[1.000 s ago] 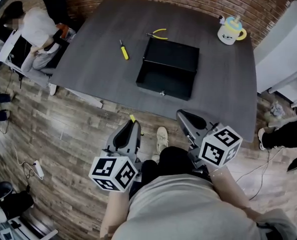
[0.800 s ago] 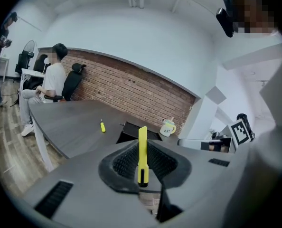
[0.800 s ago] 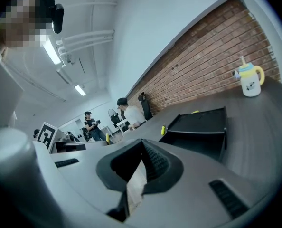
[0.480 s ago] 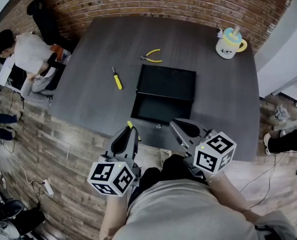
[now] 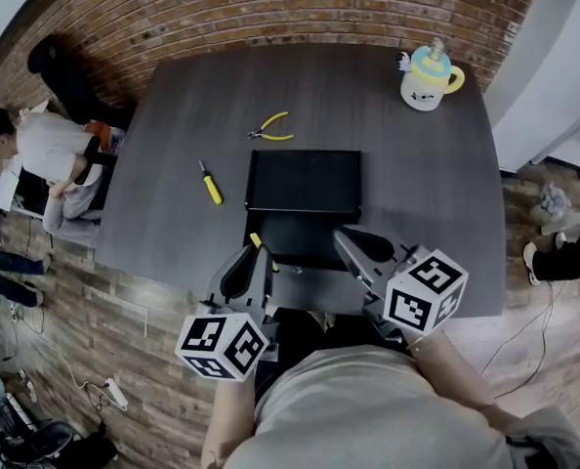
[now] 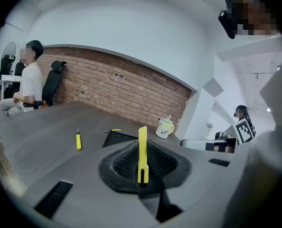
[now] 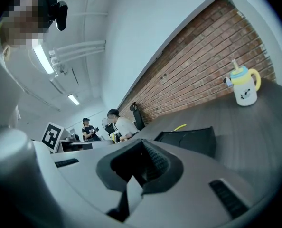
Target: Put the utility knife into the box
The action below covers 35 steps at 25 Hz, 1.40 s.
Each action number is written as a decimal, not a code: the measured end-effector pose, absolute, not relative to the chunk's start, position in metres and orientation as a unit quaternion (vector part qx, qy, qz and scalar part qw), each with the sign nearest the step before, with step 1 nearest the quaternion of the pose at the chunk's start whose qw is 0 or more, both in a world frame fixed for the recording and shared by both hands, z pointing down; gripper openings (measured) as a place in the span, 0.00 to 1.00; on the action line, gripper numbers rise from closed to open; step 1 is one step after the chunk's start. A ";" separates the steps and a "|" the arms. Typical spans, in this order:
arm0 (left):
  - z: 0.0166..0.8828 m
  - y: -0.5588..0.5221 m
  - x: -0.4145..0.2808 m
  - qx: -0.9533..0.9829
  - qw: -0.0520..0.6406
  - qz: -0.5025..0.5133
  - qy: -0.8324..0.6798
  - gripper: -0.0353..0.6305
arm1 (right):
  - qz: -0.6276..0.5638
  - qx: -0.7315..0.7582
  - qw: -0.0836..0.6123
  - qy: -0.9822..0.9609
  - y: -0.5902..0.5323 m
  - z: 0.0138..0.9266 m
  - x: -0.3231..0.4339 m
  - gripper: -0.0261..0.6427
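Gripping the utility knife in the left tongs, pinched near its lower end, long axis running out along the tongs' own line. Pointing that yellow tip forward at the open black box on the table, just short of the box's near wall and toward its left corner. Holding the right tongs closed on nothing, near the same wall toward its right end, about as near but carrying no load. Judging the coming move as the left hand's: reaching forward and slightly rightward over the near wall, then tipping the knife down into the cavity.

Seeing only a short yellow stub in the head view, with the grip itself hidden under the tongs. Getting the full picture in the left gripper view: the yellow body standing upright between the dark pads, a screwdriver and a cup lying beyond. Finding in the right gripper view pads meeting with nothing between them, and the box's side wall ahead.
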State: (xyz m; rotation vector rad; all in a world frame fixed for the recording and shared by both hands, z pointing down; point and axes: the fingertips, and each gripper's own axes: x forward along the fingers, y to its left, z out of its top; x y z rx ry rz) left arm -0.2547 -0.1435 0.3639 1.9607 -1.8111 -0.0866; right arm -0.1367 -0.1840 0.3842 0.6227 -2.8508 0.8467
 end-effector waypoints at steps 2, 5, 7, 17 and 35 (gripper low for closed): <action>0.362 -0.152 -0.253 0.721 0.229 -0.029 -0.653 0.15 | 0.278 0.216 0.052 -0.935 -0.189 0.387 -0.131 0.05; 0.362 -0.163 -0.254 0.730 0.227 -0.024 -0.645 0.15 | 0.277 0.234 0.052 -0.930 -0.195 0.388 -0.124 0.05; 0.362 -0.172 -0.257 0.735 0.224 -0.022 -0.639 0.15 | 0.275 0.246 0.046 -0.928 -0.200 0.388 -0.120 0.05; 0.367 -0.214 -0.254 0.790 0.222 0.006 -0.572 0.15 | 0.278 0.324 0.031 -0.904 -0.214 0.390 -0.106 0.05; 0.394 -0.219 -0.232 0.884 0.128 0.186 -0.410 0.15 | 0.315 0.420 0.025 -0.851 -0.195 0.411 -0.104 0.05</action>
